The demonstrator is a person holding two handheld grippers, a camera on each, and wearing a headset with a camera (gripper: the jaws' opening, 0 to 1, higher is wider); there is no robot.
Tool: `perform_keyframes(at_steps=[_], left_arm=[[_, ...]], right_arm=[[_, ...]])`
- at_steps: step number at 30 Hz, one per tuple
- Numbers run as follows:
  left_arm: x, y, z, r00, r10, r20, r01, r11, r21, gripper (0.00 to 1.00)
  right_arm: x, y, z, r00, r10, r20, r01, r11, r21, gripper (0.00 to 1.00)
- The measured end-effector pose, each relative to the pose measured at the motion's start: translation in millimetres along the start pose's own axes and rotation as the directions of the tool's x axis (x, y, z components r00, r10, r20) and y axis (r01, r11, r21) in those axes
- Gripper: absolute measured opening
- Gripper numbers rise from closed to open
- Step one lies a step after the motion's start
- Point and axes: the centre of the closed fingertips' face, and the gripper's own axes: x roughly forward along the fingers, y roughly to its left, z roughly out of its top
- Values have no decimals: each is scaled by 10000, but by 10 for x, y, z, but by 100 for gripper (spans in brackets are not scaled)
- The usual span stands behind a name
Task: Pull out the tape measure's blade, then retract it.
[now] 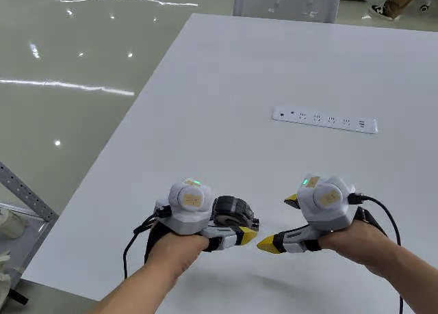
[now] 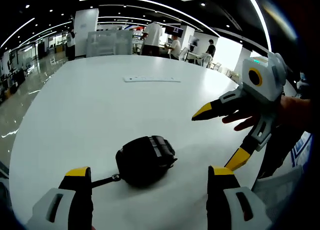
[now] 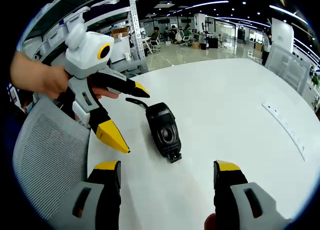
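Tape measure [image 1: 233, 210], black and rounded, lies on the white counter [image 1: 226, 88], low and centre in the head view. The left gripper [image 1: 239, 221] sits at lower left there and the right gripper [image 1: 278, 223] at lower right, their yellow tips pointing at each other.

In the left gripper view the left gripper [image 2: 148, 172] has its fingers [image 2: 77, 177] spread wide and released. The tape measure [image 2: 146, 159] rests just ahead of the tips, in line with the gap, and its thin strap [image 2: 102, 181] runs toward the tip at lower left. The right gripper [image 2: 217, 137] enters from the right side of that frame, also spread.

In the right gripper view the right gripper [image 3: 167, 165] is released too, fingers [image 3: 227, 170] wide. The tape measure [image 3: 162, 129] lies above them, near centre, touching neither, with the left gripper [image 3: 131, 119] just left of it. A white power strip [image 1: 324, 120] lies well apart, toward the right.
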Motion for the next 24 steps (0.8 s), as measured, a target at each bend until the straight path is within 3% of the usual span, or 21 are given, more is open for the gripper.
perform_keyframes(at_steps=[13,24], left_arm=[[-308,-39,-35,9999,-101,77,98,9988,489,98],[-599,-97,-70,9997,-203,132,191,9966,801,100]], right_arm=[[-356,85,-71,9967,-722,383,689,9943,820,80],[-811,127,-195,9833,-1635,804,1472,9729,1783,87]])
